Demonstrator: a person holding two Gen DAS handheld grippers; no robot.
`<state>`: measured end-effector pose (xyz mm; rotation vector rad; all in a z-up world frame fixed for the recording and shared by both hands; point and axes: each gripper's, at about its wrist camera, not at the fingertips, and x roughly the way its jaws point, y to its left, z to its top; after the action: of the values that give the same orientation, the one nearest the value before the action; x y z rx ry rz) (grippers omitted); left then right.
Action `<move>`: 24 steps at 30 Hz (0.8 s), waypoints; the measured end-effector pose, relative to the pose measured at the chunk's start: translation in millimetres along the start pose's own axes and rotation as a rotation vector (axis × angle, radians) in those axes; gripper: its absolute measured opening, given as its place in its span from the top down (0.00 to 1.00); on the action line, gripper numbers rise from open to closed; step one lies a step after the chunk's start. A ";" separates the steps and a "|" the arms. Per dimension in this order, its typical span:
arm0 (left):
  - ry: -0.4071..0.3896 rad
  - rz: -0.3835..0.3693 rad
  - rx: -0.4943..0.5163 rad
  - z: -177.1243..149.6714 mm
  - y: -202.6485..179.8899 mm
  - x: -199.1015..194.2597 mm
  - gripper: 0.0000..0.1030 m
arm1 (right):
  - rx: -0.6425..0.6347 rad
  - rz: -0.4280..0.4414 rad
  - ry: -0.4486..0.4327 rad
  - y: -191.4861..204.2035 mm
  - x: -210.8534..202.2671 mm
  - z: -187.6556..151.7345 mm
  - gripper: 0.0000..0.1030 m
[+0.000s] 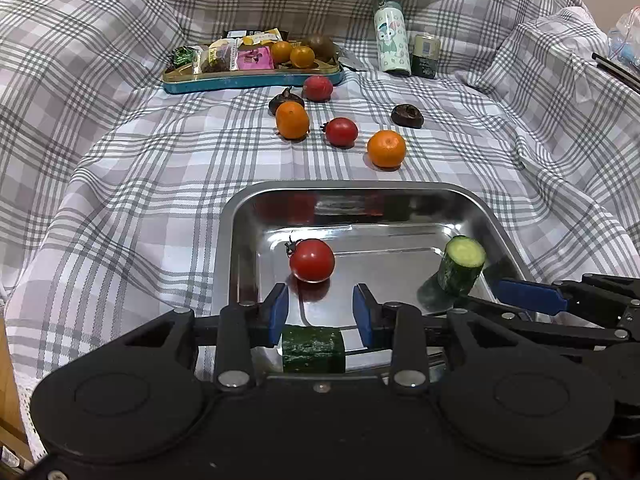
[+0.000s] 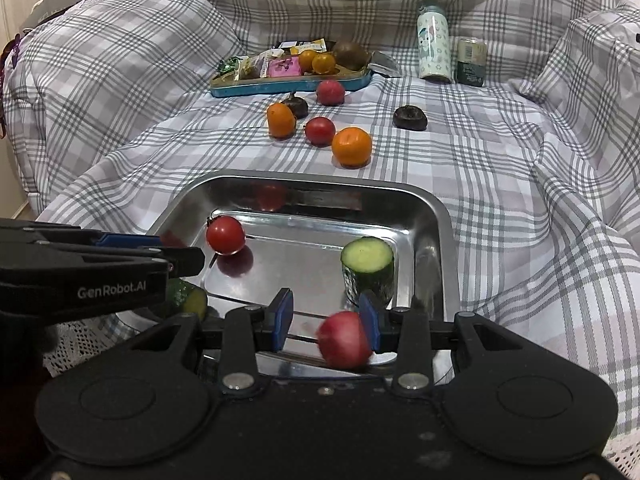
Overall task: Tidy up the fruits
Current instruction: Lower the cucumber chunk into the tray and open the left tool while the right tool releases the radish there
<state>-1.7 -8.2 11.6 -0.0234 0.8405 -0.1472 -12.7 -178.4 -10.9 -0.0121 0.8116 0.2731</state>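
A steel tray [image 1: 496,224] [image 2: 436,216] holds a cherry tomato [image 1: 312,260] [image 2: 225,235] and an upright cucumber piece [image 1: 460,266] [image 2: 368,268]. My left gripper [image 1: 320,312] hangs over the tray's near edge, its jaws apart. A second cucumber piece [image 1: 313,350] [image 2: 188,298] lies under its fingers, untouched. My right gripper [image 2: 326,320] is over the tray's near right, jaws apart. A blurred red fruit [image 2: 344,340] sits low between its pads, close to the right one, with a gap on its left. On the cloth lie two oranges [image 1: 386,149] [image 1: 292,120], a tomato [image 1: 341,131] and a red fruit [image 1: 317,88].
A blue tin tray [image 1: 240,82] of snack packets, small oranges and a kiwi stands at the back. Two dark water chestnuts [image 1: 407,115] [image 1: 285,100] lie on the checked cloth. A patterned bottle [image 1: 392,38] and a small can [image 1: 426,56] stand back right. The cloth rises in folds all around.
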 end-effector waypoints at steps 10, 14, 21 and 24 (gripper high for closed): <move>-0.008 0.014 0.011 0.9 -2.3 -2.1 0.57 | 0.016 -0.003 -0.006 -3.5 -1.8 -1.0 0.62; -0.011 0.015 0.004 3.5 -1.0 -0.9 0.57 | 0.024 -0.001 -0.006 -4.1 -1.1 -0.8 0.62; -0.042 0.034 0.001 19.1 4.7 2.2 0.57 | 0.035 -0.005 -0.019 -8.6 1.9 6.1 0.62; -0.065 0.049 0.009 27.7 8.7 5.4 0.57 | 0.038 -0.014 -0.040 -12.6 3.6 13.7 0.62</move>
<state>23.4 -1.4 25.4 0.0012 0.7747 -0.1035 2.5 -188.1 -5.1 0.0229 0.7763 0.2440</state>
